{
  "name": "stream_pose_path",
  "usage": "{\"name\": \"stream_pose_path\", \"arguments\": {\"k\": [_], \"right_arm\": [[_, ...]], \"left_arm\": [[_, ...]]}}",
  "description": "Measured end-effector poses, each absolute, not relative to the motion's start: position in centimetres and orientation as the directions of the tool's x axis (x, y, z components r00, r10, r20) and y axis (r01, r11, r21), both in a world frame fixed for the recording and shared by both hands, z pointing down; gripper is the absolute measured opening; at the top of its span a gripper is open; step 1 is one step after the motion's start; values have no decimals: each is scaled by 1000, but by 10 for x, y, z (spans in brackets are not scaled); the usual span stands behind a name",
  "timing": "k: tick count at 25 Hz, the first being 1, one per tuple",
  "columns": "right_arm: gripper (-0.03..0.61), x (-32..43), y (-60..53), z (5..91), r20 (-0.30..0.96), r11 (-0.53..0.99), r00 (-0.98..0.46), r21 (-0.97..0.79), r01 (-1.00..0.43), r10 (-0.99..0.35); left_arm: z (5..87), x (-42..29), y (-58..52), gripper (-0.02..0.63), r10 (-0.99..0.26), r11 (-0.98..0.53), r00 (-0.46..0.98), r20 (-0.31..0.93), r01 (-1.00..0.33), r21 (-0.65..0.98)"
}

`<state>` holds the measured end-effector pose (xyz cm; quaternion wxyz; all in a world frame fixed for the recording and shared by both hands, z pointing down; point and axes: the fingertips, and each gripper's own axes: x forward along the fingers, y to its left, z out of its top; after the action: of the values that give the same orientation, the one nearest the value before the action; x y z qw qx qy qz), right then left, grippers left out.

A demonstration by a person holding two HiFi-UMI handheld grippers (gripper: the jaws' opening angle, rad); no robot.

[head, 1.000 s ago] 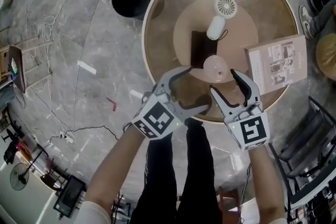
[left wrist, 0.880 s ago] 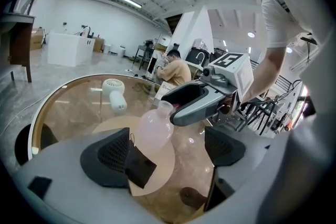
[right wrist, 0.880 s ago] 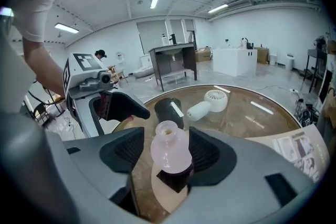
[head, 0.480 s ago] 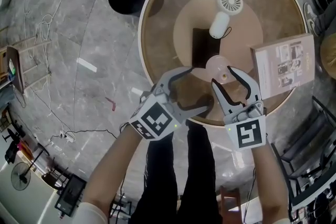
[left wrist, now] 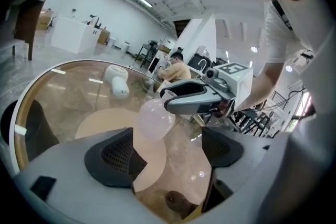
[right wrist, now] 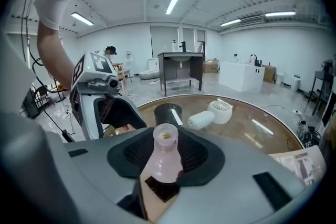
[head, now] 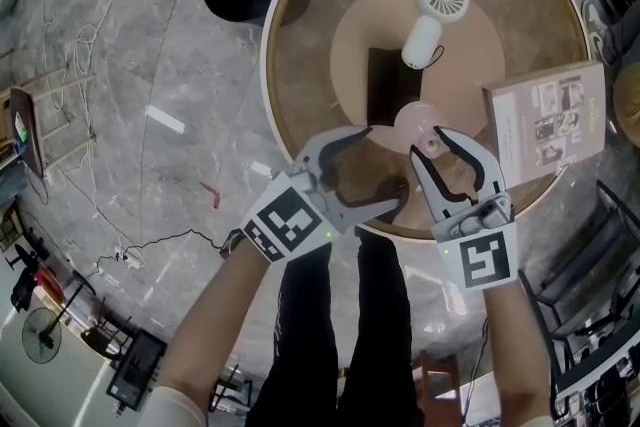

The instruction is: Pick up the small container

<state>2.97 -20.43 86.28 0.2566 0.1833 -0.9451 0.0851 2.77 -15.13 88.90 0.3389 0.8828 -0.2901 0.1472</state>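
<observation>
Quick update from my end: the right gripper (head: pixel 428 141) is the one that has changed. A second ago its jaws stood wide, with the small container (right wrist: pixel 165 157) just off their tips. They've just been closing, and now the dark pads sit tight on either side of the pink flask, up around its neck and shoulder. In the right gripper view I can't see any gap between pad and plastic, so I'm calling that a pinch rather than a near miss.

The container itself doesn't look like it has gone anywhere. It's upright on the glass table (head: pixel 310 45), near the edge closest to me, with the white handheld fan (head: pixel 425 35) well behind it and the booklet (head: pixel 545 120) off to the right. As far as I can tell it's still standing on the glass, not lifted.

The left gripper (head: pixel 384 166) is spread wide and holding nothing. It hangs just beside the flask on the left, and through its own camera I see the round pink body ahead of its jaws, not between them.

So the grasp looks made, and the lift is what's left. My one worry is the hold being on the narrow neck of a smooth, bulb-shaped thing: it could tilt or slide when it comes up, so I'd raise it slowly and straight.
</observation>
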Motion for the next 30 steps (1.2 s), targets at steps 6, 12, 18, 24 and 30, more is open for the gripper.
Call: {"name": "stream_pose_path", "arguments": {"k": [6, 12, 18, 24, 30], "right_arm": [[150, 29, -205, 861, 515, 910, -800, -84, -405, -308], [150, 28, -202, 861, 524, 914, -801, -95, -393, -290], [150, 30, -201, 855, 531, 919, -800, -95, -384, -279], [149, 28, -198, 842, 530, 919, -804, -109, -380, -270], [149, 26, -194, 828, 527, 928, -811, -104, -357, -253]], "left_arm": [[875, 26, -158, 390, -450, -484, 830, 330, -537, 691], [877, 29, -160, 393, -459, -393, 848, 265, -461, 796], [881, 24, -164, 379, -532, -232, 831, 162, -327, 916], [880, 18, -169, 413, -597, -123, 797, 97, -210, 970], [874, 18, -181, 419, -657, -46, 754, 24, -71, 996]]}}
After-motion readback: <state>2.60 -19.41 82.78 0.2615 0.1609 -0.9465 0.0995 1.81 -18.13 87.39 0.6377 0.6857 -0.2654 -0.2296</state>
